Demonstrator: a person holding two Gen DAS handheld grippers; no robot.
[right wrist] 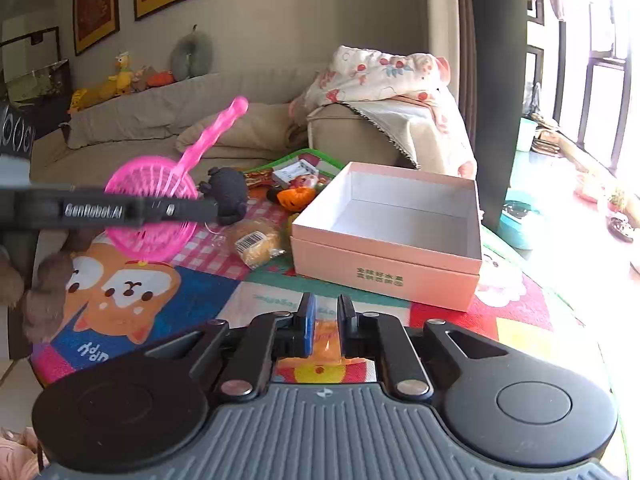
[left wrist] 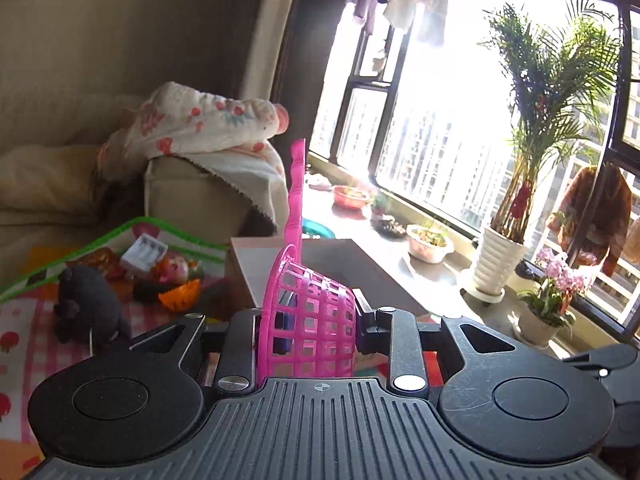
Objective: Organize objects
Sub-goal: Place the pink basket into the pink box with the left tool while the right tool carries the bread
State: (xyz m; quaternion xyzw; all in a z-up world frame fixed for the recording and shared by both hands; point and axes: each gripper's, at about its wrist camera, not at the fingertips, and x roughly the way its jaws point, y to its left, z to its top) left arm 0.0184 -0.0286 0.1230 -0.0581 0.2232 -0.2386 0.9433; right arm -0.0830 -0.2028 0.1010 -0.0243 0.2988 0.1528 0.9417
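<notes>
My left gripper [left wrist: 316, 320] is shut on a pink plastic strainer [left wrist: 310, 320], clamping its mesh bowl, with the handle pointing up. In the right wrist view the strainer [right wrist: 154, 216] hangs in the air above the play mat, held by the left gripper [right wrist: 176, 210] coming in from the left. An open pink box [right wrist: 388, 248] with a white, empty inside stands on the mat to the right of it. My right gripper [right wrist: 324, 320] is low over the mat in front of the box, jaws narrowly apart and empty.
On the colourful play mat [right wrist: 192, 296] lie a black plush toy [right wrist: 228, 192], a wrapped bun [right wrist: 256, 242], an orange toy [right wrist: 296, 198] and a small white pack [right wrist: 294, 172]. A beige sofa [right wrist: 360, 136] with a floral blanket stands behind. Potted plants [left wrist: 500, 264] line the window sill.
</notes>
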